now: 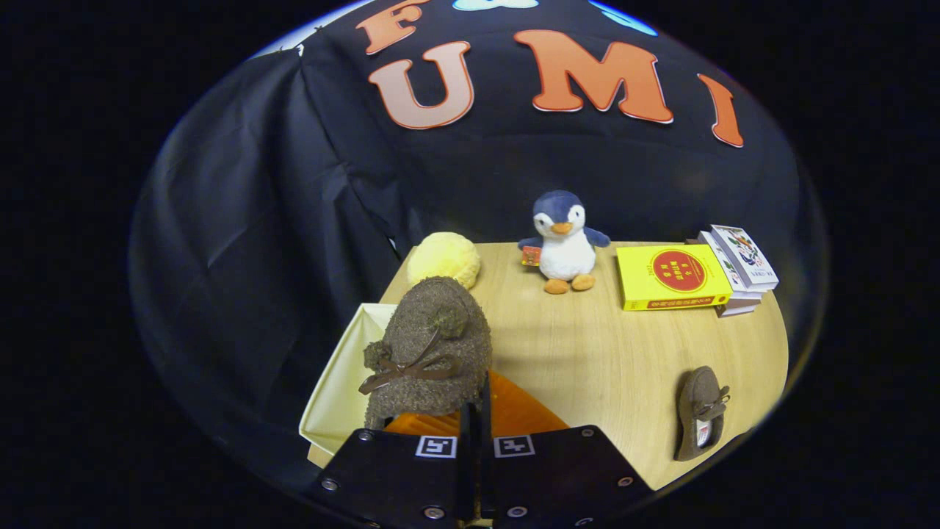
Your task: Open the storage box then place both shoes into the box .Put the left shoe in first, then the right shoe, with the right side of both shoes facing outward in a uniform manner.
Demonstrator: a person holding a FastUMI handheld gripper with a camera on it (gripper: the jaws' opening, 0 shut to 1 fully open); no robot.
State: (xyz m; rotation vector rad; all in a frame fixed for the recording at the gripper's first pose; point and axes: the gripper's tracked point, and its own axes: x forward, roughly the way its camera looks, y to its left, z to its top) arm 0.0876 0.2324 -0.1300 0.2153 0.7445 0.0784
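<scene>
The storage box (334,382) sits open at the near-left corner of the surface (609,353), its pale inner wall showing on the left and an orange part (514,411) of it lying flat towards the middle of the surface. Right above that box hangs a fuzzy brown shoe (429,356) with a little bow, and the gripper (476,411) has it: the two fingers are pressed close together, pinching the shoe's edge between them just ahead of the marker tags. So this looks like the first placement, the shoe being carried to or lowered into the box, though which foot it belongs to I can't tell from here.

Well to the right of the box, near the front edge of the surface, lies the second brown shoe (701,415), flat on its sole and untouched. Beyond the box sit a yellow plush ball (444,257), a penguin toy (564,242) and, farther right, a yellow book (672,275) beside a stack of books (742,268).

The next move calls for care, I'd say: settle the held shoe inside the box with its right side facing out, low enough to rest before the fingers part. Then comes the trip across to the other shoe.
</scene>
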